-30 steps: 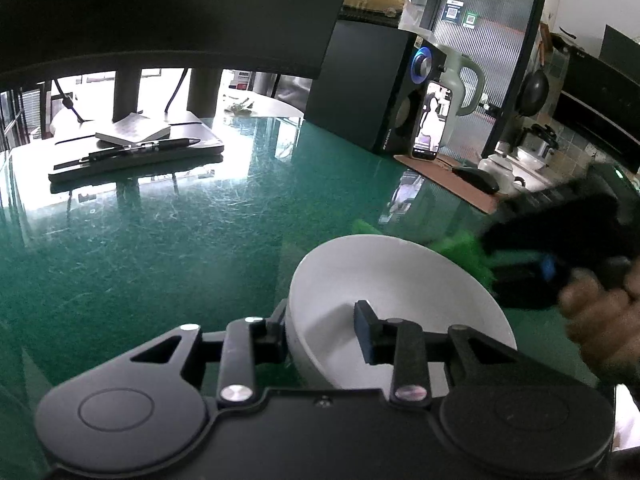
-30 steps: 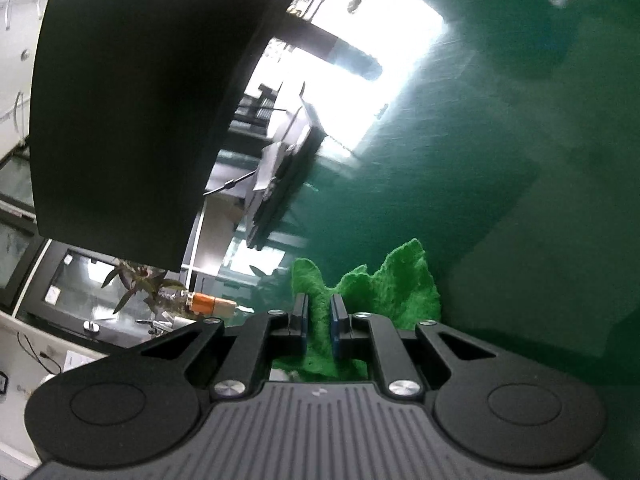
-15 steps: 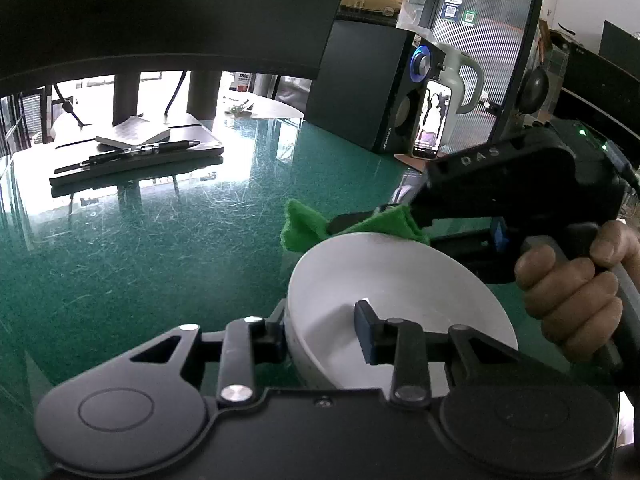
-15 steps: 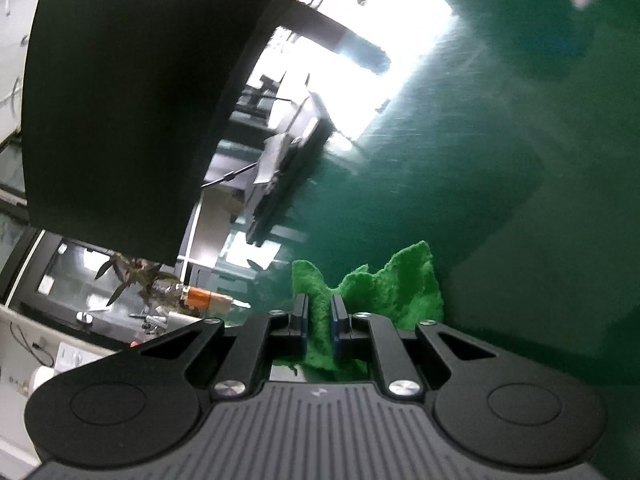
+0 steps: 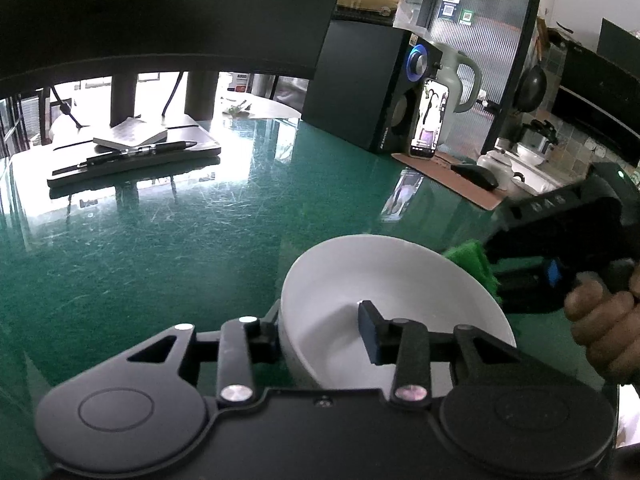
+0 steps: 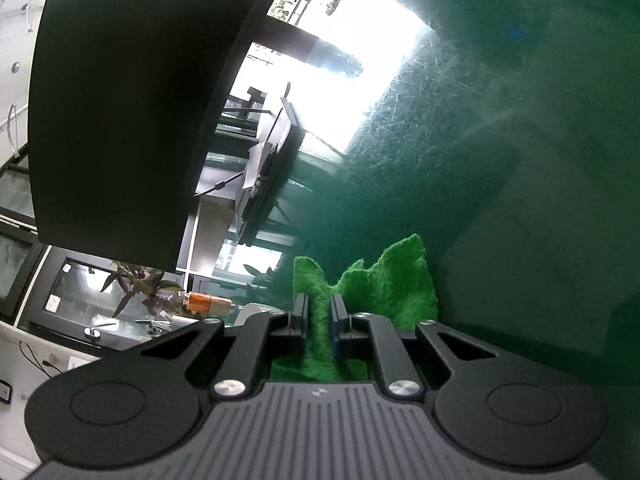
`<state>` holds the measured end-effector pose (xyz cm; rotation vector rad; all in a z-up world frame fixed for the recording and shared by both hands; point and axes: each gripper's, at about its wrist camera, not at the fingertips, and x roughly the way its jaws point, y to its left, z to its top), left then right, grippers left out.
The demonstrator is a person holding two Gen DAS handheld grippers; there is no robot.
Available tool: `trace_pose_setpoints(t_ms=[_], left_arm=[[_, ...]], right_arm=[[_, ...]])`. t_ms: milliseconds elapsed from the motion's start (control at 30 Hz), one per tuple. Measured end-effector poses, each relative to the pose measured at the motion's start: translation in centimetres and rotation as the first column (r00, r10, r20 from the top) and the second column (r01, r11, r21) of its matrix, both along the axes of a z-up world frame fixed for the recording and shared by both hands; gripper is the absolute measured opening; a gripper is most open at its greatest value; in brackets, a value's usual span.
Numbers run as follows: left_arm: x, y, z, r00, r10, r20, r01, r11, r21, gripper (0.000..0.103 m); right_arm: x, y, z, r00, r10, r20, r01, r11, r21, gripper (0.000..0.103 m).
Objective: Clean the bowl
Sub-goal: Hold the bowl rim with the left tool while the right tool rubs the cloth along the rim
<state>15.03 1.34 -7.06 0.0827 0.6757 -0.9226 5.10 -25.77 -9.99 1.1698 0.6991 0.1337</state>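
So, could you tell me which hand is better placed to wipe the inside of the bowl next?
The right. Its gripper is shut on the green cloth beside the bowl's far rim. The left gripper straddles the near rim, jaws opening.

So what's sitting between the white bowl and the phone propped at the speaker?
Only bare green tabletop, carrying the phone's reflection; nothing stands between the white bowl and the phone. The left wrist view shows this stretch.
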Motion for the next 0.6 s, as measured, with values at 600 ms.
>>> trace_pose_setpoints(t_ms=[600], left_arm=[[-0.1, 0.0, 0.0, 1.0, -0.006, -0.005, 0.006, 1.0, -0.008, 0.039]], right_arm=[[-0.5, -0.1, -0.1, 1.0, 0.0, 0.006, 0.0, 1.0, 0.029, 0.012]])
